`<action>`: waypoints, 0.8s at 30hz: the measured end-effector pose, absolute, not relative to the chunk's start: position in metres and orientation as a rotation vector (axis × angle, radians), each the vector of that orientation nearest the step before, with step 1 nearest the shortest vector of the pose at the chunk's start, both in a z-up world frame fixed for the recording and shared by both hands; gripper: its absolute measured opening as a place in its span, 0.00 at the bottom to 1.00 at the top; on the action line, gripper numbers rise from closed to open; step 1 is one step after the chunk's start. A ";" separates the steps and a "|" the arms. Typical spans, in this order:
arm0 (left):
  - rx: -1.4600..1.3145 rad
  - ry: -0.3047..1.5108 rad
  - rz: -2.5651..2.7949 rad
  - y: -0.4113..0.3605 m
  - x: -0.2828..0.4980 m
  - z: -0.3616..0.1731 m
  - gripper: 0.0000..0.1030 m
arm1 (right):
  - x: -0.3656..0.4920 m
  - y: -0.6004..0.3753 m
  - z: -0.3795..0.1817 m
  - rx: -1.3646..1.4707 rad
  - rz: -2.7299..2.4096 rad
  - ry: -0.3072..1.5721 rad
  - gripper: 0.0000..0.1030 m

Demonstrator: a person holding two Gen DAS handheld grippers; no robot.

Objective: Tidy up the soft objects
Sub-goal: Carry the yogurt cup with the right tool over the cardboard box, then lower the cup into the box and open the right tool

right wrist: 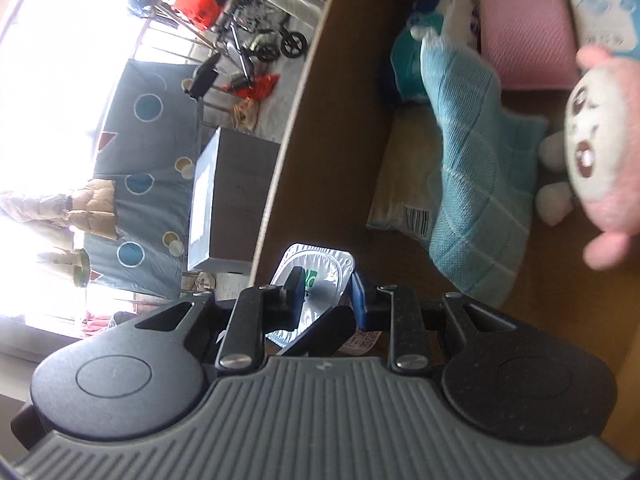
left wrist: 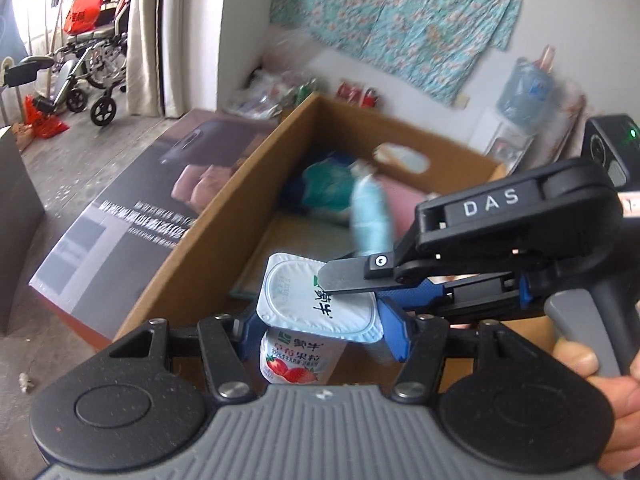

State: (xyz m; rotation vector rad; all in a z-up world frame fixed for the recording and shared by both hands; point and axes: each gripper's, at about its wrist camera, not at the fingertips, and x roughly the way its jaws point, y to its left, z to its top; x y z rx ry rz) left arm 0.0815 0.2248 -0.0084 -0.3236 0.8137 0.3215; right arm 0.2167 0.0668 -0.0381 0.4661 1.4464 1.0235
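A strawberry yogurt cup (left wrist: 298, 360) with a white foil lid (left wrist: 316, 300) stands upright between the blue fingers of my left gripper (left wrist: 320, 336), which is shut on its sides. My right gripper (left wrist: 348, 284) reaches in from the right and is shut on the lid's rim, one finger above and one below. In the right wrist view the foil lid (right wrist: 320, 272) sits between the right gripper's (right wrist: 326, 300) fingers. Both hang over the near end of an open cardboard box (left wrist: 216, 224). Inside lie a light blue towel (right wrist: 472, 160), a pink folded cloth (right wrist: 524, 36) and a pink plush doll (right wrist: 600, 140).
The box (right wrist: 316, 128) also holds a teal bag (left wrist: 328, 188), a tissue pack (right wrist: 604, 8) and a flat barcoded packet (right wrist: 404, 188). A dark printed carton (left wrist: 120, 232) lies left of the box. A wheelchair (left wrist: 88, 60) stands by the doorway, a water bottle (left wrist: 524, 92) by the wall.
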 end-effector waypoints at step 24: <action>-0.276 0.849 0.299 0.238 0.076 -0.018 0.66 | 0.215 0.105 -0.102 0.515 0.946 1.578 0.25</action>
